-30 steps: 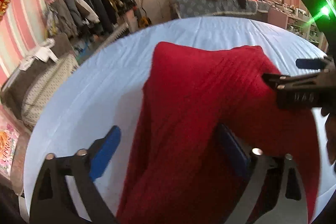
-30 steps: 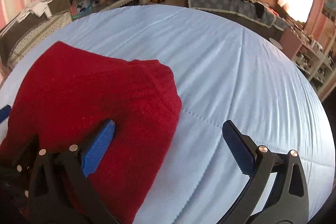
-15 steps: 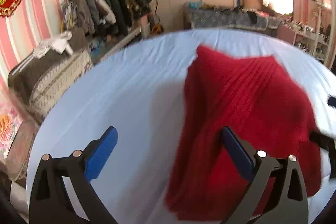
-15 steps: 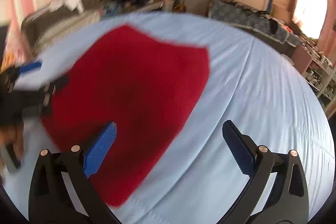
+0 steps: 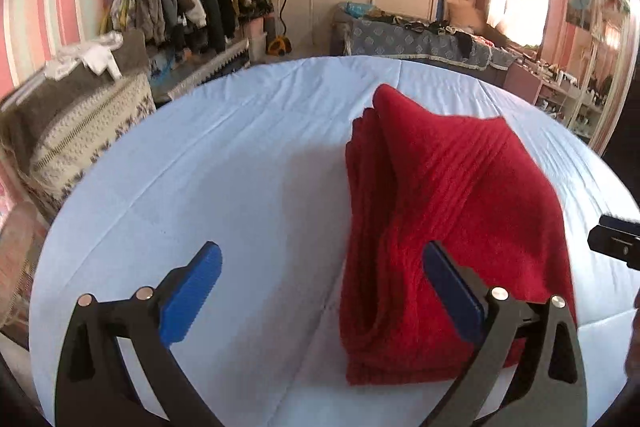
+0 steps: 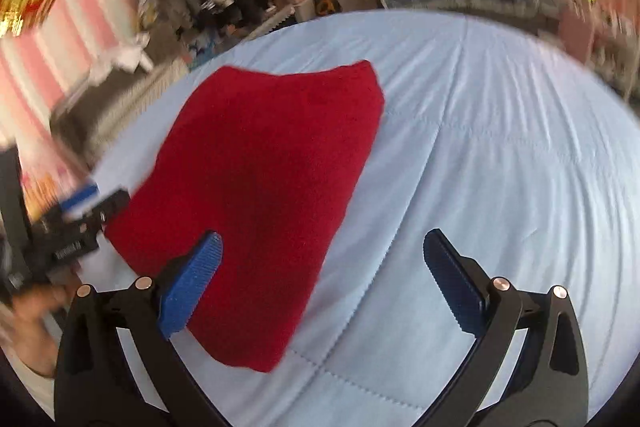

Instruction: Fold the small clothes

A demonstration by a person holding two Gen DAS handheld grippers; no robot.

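A red knitted garment (image 5: 444, 211) lies folded in a thick stack on the light blue bedsheet (image 5: 240, 163). My left gripper (image 5: 320, 287) is open above the sheet, its right finger over the garment's near left edge, nothing between the pads. In the right wrist view the same red garment (image 6: 268, 187) lies flat left of centre. My right gripper (image 6: 320, 275) is open too, its left pad over the garment's near corner. The left gripper's body (image 6: 76, 227) shows at the left edge of that view, held by a hand.
A rack of hanging clothes (image 5: 188, 3) and a pile of knitwear (image 5: 76, 115) stand beyond the bed's left side. A patterned couch (image 5: 416, 39) and shelves (image 5: 560, 87) are at the back right. Bare blue sheet (image 6: 500, 147) stretches right of the garment.
Both grippers have pulled back and up from the garment. One second ago the left gripper's fingers were around red fabric; now the garment lies folded on the sheet, free of both.
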